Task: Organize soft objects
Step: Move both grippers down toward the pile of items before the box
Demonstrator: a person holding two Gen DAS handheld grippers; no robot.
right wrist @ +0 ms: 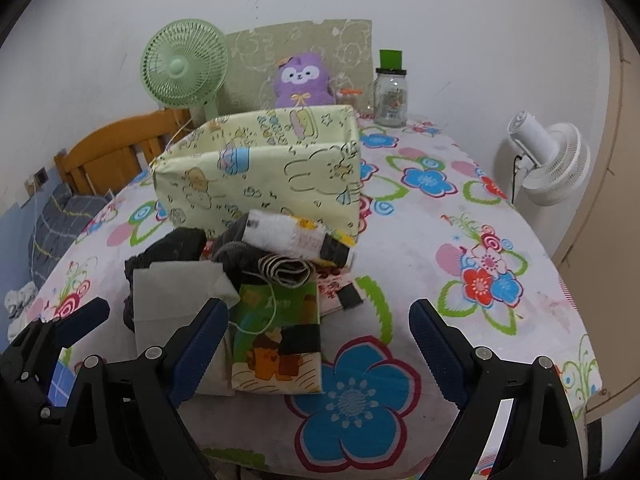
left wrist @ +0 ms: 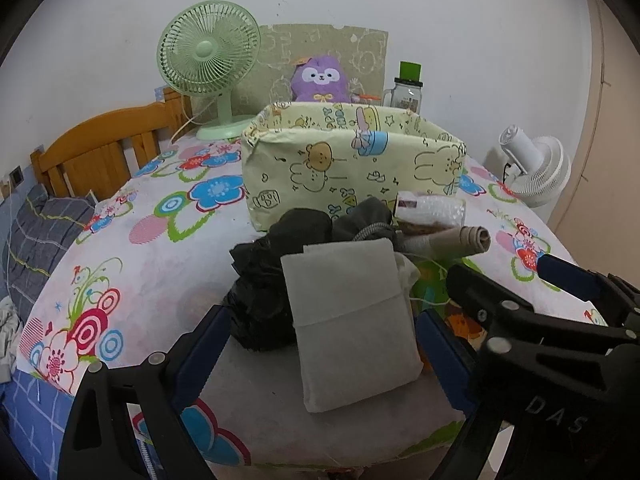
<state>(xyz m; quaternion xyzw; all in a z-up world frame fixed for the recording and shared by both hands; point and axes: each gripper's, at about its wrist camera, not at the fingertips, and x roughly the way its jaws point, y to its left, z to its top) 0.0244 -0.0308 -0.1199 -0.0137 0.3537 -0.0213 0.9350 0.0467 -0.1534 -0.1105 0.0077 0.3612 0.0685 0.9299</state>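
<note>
A pile of soft things lies on the flowered table in front of a yellow-green cartoon-print fabric box (left wrist: 352, 168) (right wrist: 260, 176). My left gripper (left wrist: 324, 348) is open, its fingers either side of a flat grey folded cloth (left wrist: 352, 328) (right wrist: 172, 296) without touching it. Black crumpled cloth (left wrist: 272, 280) lies behind and left of that. My right gripper (right wrist: 320, 348) is open too, just right of the other gripper, with a green cartoon-print bag (right wrist: 280, 332) between its fingers, untouched. A rolled beige cloth (left wrist: 452, 240) (right wrist: 284, 270) and a white wrapped pack (right wrist: 288, 234) lie nearer the box.
Behind the box stand a green desk fan (left wrist: 208, 60), a purple plush toy (left wrist: 320, 80) and a glass jar (right wrist: 390, 96). A white fan (right wrist: 552, 164) stands off the table's right side. A wooden headboard (left wrist: 100, 148) and bedding are at the left.
</note>
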